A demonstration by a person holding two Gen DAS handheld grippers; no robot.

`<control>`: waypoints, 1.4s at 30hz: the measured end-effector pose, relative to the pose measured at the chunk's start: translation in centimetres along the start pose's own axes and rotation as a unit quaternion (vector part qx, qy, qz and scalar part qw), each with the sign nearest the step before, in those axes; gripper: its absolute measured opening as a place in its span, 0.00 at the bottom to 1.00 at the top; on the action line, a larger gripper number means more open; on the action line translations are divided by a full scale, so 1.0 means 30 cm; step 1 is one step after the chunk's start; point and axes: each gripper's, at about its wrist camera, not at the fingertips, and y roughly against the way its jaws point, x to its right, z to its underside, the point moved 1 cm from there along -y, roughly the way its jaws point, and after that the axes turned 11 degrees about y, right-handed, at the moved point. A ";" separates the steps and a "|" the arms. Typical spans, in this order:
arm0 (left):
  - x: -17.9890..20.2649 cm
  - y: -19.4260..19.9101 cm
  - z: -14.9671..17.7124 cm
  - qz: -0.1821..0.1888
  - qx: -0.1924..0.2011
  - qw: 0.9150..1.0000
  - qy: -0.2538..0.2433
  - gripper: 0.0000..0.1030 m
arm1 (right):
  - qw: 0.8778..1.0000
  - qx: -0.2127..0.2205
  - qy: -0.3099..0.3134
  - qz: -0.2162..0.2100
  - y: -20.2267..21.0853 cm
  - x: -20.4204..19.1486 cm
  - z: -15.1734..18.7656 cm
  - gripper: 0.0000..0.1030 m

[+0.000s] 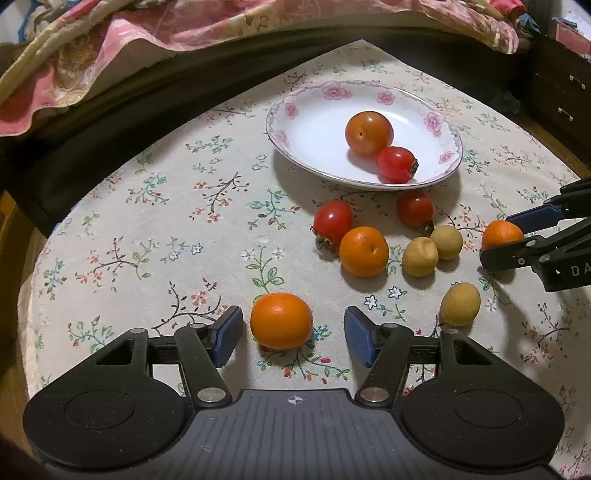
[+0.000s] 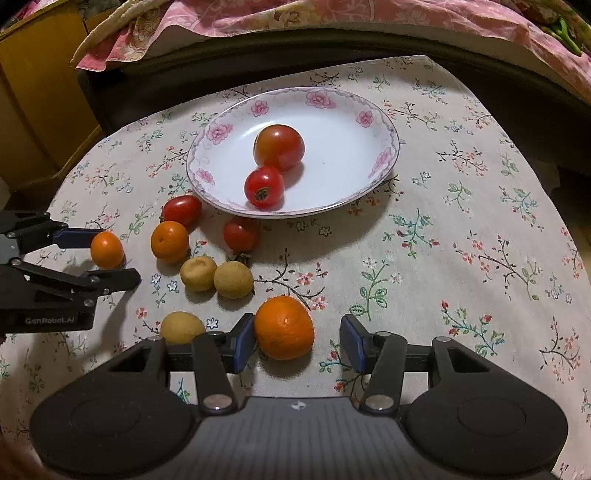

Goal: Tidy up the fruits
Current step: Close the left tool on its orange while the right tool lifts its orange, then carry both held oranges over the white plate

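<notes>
Flowery cloth is covering the table. Both grippers are reaching with fingers spread wide, the left gripper around one orange, the right gripper around another orange. Each should be squeezing gently, then lifting to the plate. "GenRobot.AI" is showing on the left one.

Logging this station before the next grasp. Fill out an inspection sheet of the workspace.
Surface: round table under floral tablecloth.
Job's things: white floral-rimmed plate holding two red tomatoes; on the cloth two more tomatoes, three orange mandarins, three yellow-brown longans.
Clutter: nothing seen.
Grippers: left gripper open around near mandarin; right gripper open, its left pad touching another mandarin.
Cables: nothing seen.
Surroundings: pink floral bedding, dark bed frame, wooden cabinet.
</notes>
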 end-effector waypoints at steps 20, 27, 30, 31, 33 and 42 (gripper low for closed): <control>0.022 0.019 -0.005 -0.002 0.003 1.000 -0.012 0.40 | 1.000 0.001 0.001 0.019 0.013 -0.015 -0.014 0.33; 0.044 0.026 -0.025 0.005 0.014 1.000 -0.011 0.40 | 1.000 0.016 0.000 0.016 0.030 -0.020 -0.043 0.33; 0.055 0.028 -0.033 0.008 0.017 1.000 -0.011 0.40 | 1.000 0.020 0.000 0.014 0.035 -0.025 -0.053 0.33; 0.057 0.029 -0.036 0.009 0.019 1.000 -0.012 0.40 | 1.000 0.022 0.000 0.013 0.036 -0.026 -0.057 0.33; 0.067 0.035 -0.044 0.012 0.022 1.000 -0.013 0.40 | 1.000 0.025 0.000 0.012 0.038 -0.027 -0.065 0.32; 0.107 0.038 -0.095 0.021 0.034 0.999 -0.012 0.40 | 0.999 0.040 -0.012 0.011 0.048 -0.012 -0.102 0.33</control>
